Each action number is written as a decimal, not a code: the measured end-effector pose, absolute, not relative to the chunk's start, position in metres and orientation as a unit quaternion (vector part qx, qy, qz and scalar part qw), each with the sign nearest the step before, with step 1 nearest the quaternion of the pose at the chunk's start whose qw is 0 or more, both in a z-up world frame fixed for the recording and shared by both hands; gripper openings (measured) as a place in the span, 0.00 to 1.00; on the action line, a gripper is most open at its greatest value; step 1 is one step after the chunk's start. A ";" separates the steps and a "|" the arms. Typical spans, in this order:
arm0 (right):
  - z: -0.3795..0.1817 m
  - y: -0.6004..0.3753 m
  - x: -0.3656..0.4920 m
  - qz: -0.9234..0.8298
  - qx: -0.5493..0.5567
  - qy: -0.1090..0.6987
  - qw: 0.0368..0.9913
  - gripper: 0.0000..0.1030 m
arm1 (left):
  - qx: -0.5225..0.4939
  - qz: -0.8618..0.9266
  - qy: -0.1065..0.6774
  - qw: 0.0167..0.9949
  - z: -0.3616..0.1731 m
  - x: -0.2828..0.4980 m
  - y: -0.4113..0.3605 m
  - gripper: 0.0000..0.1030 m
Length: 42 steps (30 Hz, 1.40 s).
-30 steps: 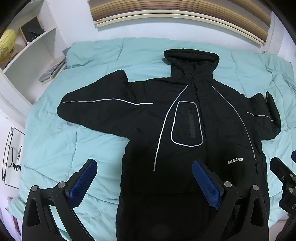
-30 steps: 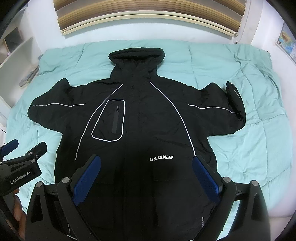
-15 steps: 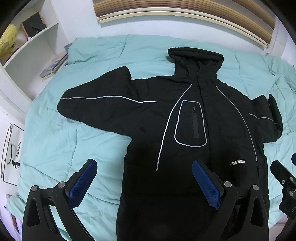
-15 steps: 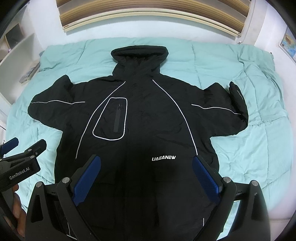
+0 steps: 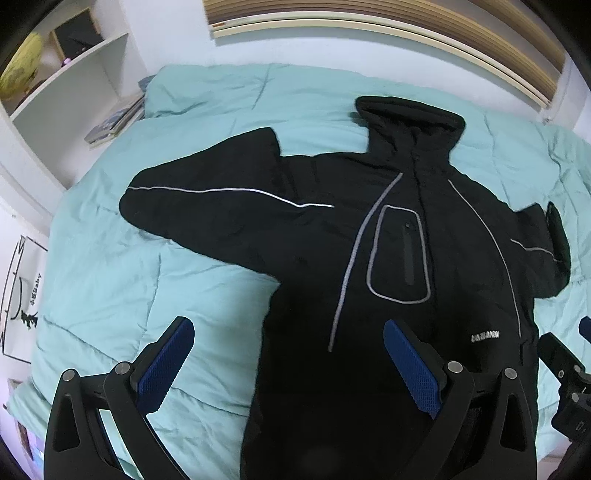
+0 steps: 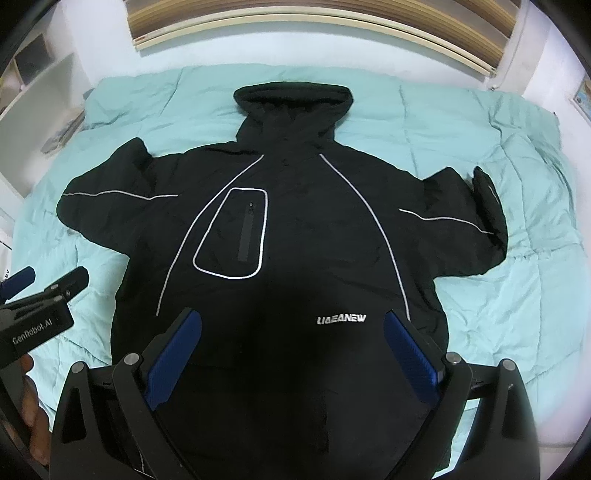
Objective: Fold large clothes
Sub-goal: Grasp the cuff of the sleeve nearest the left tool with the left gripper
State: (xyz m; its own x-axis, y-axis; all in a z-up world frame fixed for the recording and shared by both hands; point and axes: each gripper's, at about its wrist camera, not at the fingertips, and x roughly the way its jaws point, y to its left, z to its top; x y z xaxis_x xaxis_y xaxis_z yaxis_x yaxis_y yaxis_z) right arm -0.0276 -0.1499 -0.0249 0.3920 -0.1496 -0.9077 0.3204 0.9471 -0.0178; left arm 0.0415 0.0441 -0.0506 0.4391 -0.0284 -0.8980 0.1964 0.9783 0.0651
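Observation:
A large black hooded jacket (image 6: 295,229) with white piping and a chest pocket lies front up, spread flat on a turquoise quilt, both sleeves out to the sides. It also shows in the left wrist view (image 5: 388,258). My left gripper (image 5: 291,365) is open and empty, hovering above the jacket's left hem edge and the quilt. My right gripper (image 6: 293,358) is open and empty, above the jacket's lower front near the white logo. The left gripper also shows at the left edge of the right wrist view (image 6: 40,299).
The quilt (image 6: 517,295) covers a bed against a white wall. White shelves (image 5: 70,96) with books and a yellow object stand to the left. A wooden slatted panel (image 6: 314,22) runs along the wall above the bed.
Both grippers have edged forward and to the left over the jacket, so it sits further right in the left wrist view. The jacket has not moved. Both grippers stay open.

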 end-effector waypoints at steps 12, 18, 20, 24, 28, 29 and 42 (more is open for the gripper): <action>-0.047 -0.107 0.032 -0.106 0.048 0.551 0.826 0.97 | -0.008 0.007 0.515 0.857 -0.072 0.119 0.158 0.99; -0.065 -0.082 0.072 -0.082 0.027 0.557 0.826 0.97 | -0.093 0.041 0.473 0.875 -0.080 0.176 0.243 0.99; -0.070 -0.073 0.085 -0.075 0.017 0.554 0.829 0.97 | -0.128 0.050 0.466 0.874 -0.089 0.199 0.273 0.99; -0.082 -0.058 0.112 -0.061 0.007 0.555 0.830 0.97 | -0.220 0.047 0.451 0.864 -0.117 0.243 0.332 0.99; -0.098 -0.046 0.135 -0.051 -0.001 0.561 0.826 0.97 | -0.247 0.066 0.459 0.851 -0.154 0.279 0.364 0.99; -0.102 -0.044 0.139 -0.049 -0.002 0.562 0.825 0.97 | -0.250 0.071 0.463 0.848 -0.164 0.288 0.369 0.99; -0.145 -0.027 0.170 -0.038 -0.031 0.588 0.807 0.97 | -0.289 0.058 0.479 0.827 -0.245 0.350 0.396 0.72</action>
